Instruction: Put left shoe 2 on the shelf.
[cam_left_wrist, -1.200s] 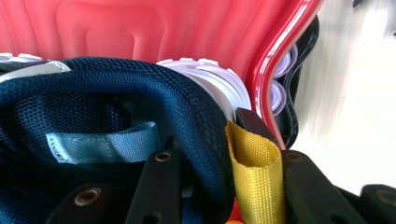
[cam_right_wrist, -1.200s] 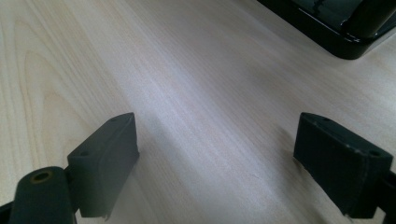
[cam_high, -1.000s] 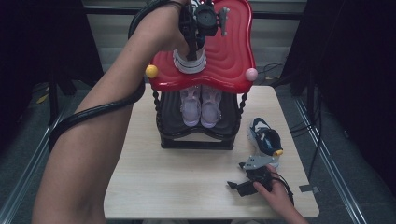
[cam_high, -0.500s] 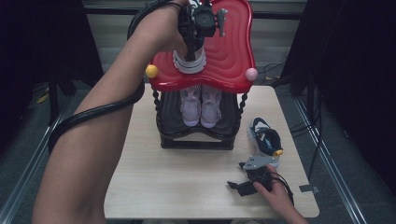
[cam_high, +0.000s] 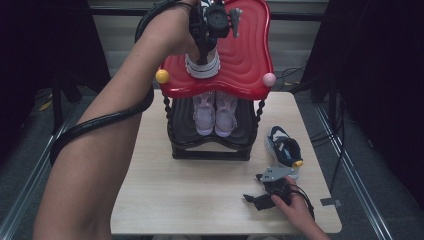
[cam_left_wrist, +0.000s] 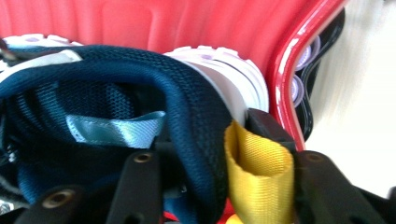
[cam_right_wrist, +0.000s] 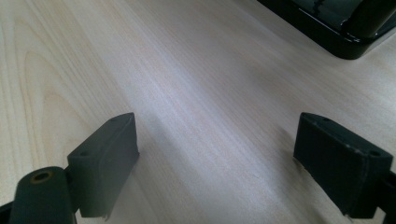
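A navy sneaker (cam_high: 202, 67) with a white sole stands toe-down on the red wavy top (cam_high: 245, 55) of a shoe rack. My left gripper (cam_high: 204, 50) reaches down onto its heel. In the left gripper view, the navy heel collar (cam_left_wrist: 187, 93) and its yellow pull tab (cam_left_wrist: 259, 172) lie between the jaws of my left gripper (cam_left_wrist: 219, 154). The jaws have just been opening and the tab's loop looks unsqueezed. My right gripper (cam_high: 262, 197) rests on the table's front right. In the right gripper view my right gripper (cam_right_wrist: 215, 154) is open over bare wood.
A pair of pale lilac sneakers (cam_high: 215, 112) sits on the black lower shelf (cam_high: 210, 150) of the rack. The matching navy sneaker (cam_high: 284, 150) lies on the light wood table (cam_high: 165, 200) right of the rack, just beyond my right hand. A corner of the rack's base (cam_right_wrist: 336, 28) appears ahead.
Little differs in the high view: the left gripper stays on the sneaker's heel atop the red shelf, and the right hand has not moved.
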